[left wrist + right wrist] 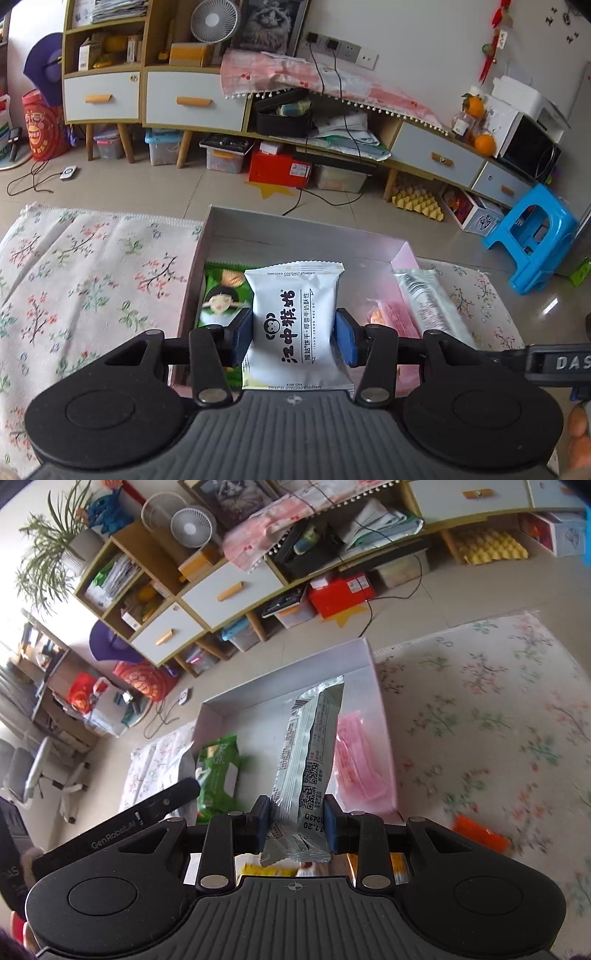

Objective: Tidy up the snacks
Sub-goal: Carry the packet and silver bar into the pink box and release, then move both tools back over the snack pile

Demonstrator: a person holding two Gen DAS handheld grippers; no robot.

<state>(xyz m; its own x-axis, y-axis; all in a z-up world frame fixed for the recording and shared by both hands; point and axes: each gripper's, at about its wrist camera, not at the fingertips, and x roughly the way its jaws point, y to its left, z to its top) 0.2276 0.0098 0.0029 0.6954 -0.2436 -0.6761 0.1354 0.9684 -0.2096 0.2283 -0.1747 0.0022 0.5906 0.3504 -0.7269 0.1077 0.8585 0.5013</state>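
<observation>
While the box [218, 229] sits on a flowery surface [92, 266], the left gripper [293, 338] jaws pinch a white snack pack [295, 317]; the right gripper [295, 823] jaws pinch a silver packet [310, 746].

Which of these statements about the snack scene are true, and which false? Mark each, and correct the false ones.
1. The left gripper grips a white packet. True.
2. The right gripper is open and holds nothing. False: it is shut on a long silver packet.
3. A green packet lies in the box. True.
4. The box holds a pink packet. True.
5. The blue stool stands on the floral cloth. False: it stands on the tiled floor.
</observation>
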